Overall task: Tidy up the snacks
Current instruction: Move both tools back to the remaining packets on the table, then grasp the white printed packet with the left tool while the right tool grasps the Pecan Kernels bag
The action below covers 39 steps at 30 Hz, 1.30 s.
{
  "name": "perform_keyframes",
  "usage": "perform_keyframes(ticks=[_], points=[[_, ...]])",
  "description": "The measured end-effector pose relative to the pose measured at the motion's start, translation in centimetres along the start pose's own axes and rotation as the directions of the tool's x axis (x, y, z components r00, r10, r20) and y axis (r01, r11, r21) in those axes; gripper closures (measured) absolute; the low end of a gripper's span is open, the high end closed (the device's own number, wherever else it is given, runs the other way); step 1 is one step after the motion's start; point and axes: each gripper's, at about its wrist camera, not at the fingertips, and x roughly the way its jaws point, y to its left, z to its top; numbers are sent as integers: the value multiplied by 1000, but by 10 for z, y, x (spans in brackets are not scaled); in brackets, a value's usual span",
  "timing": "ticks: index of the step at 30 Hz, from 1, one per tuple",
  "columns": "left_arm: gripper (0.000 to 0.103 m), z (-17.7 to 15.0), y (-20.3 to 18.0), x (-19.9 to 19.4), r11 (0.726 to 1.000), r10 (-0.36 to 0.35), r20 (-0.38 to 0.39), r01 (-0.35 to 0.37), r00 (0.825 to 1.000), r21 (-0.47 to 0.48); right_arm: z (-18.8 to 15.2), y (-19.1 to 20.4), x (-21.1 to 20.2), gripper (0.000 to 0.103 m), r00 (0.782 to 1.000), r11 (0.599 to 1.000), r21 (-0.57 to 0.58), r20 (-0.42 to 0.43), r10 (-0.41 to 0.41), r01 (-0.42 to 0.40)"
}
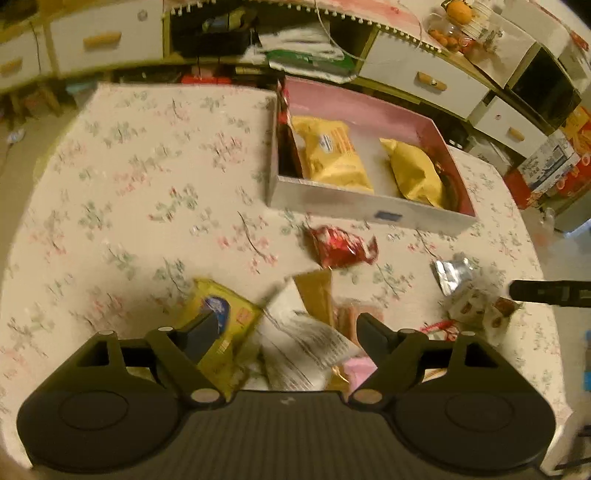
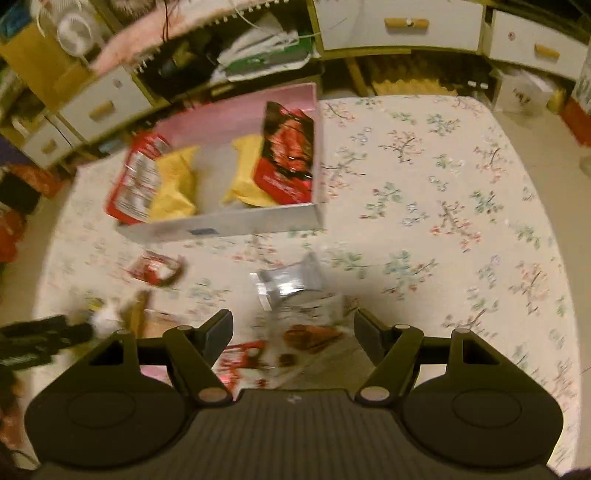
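Note:
On the floral table stands a pink-lined box with two yellow bags inside. The right wrist view also shows a red-and-black bag and a red bag in it. My left gripper is open over a pile of snacks, with a white printed packet between its fingers and a yellow packet under the left one. My right gripper is open above a clear packet of brown snacks. A silver packet and a small red packet lie loose.
Behind the table runs a low cabinet with white drawers and an open shelf stuffed with bags. Oranges sit on top. Each gripper's black finger shows at the edge of the other's view. The table's left and right parts hold only cloth.

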Motion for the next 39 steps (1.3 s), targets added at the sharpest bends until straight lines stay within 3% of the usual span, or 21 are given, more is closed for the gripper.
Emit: perform_keyframes(ticks=[2,7,20,22,24,34,39], points=[[17,-5,2,8,999,-36,-37,35,999,-40,-1,0,10,34,1000,999,-40,-19,-18,17],[17,-17,0,30,998,10,-95,-16,995,-58,-1,-1,25,34,997,994,-104,-50,-52,46],[18,-17,-7,39,999,48,-35,-47,998,25,-6,10,44,38,992,972,-226,-94,-82,59],[22,-17,-7,38,998,53,-28,-52,998,31,-7,11,45,38,991,970,-234,-98,-89,64],[36,-15,-7,37,998,56,-20,-55,998,34,-6,10,45,39,991,970,-235,-98,-89,64],[37,-12,-7,41,998,55,-4,-55,998,43,-5,11,45,43,991,965,-256,-101,-87,58],[43,-11,-12,42,994,74,20,-76,997,84,-4,14,43,50,991,964,-257,-97,-90,62]])
